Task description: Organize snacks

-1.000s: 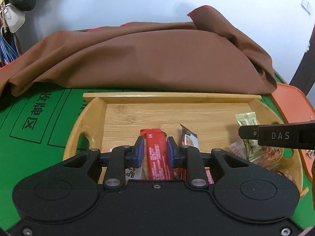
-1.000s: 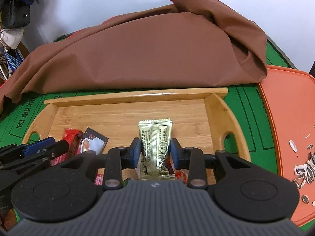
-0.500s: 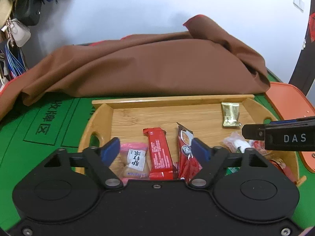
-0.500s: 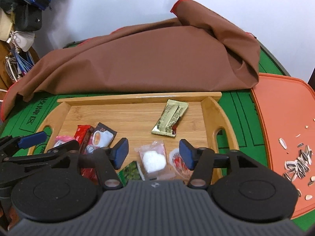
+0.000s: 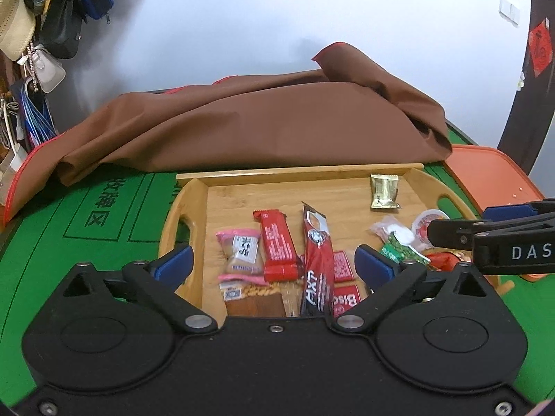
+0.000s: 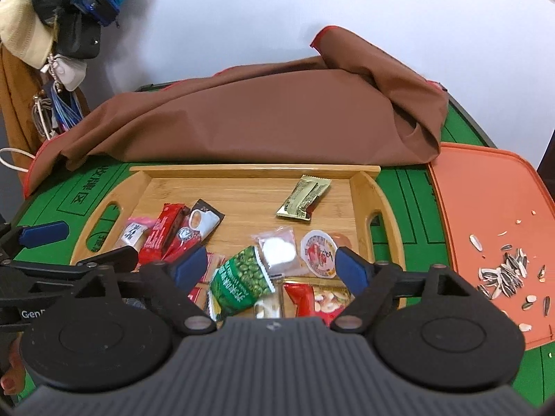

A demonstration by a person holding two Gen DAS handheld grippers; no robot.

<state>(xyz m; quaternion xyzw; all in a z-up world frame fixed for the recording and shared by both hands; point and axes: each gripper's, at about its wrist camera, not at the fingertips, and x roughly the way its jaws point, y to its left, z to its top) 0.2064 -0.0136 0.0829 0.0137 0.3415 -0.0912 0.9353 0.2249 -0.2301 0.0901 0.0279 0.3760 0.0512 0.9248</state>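
- Tongs, left: jaws opening, wide apart, nothing gripped; they hang above the near-left part of the bamboo tray, over the red wafer bar and the long red coffee stick.
- Tongs, right: jaws opening too, empty; below them lie the green pea packet, a clear bag with a white sweet and a round jelly cup.
- Gold sachet lies alone near the tray's far right corner, well apart from the rest.
- Pink-wrapped biscuit sits just beside the wafer bar, near the left handle.
- Judgement: every snack seen is inside the tray; left group roughly lined up, right group a loose heap. Sorting looks partly done.
- Outside the tray: green tabletop, brown cloth, orange board with seed shells, no packets there.
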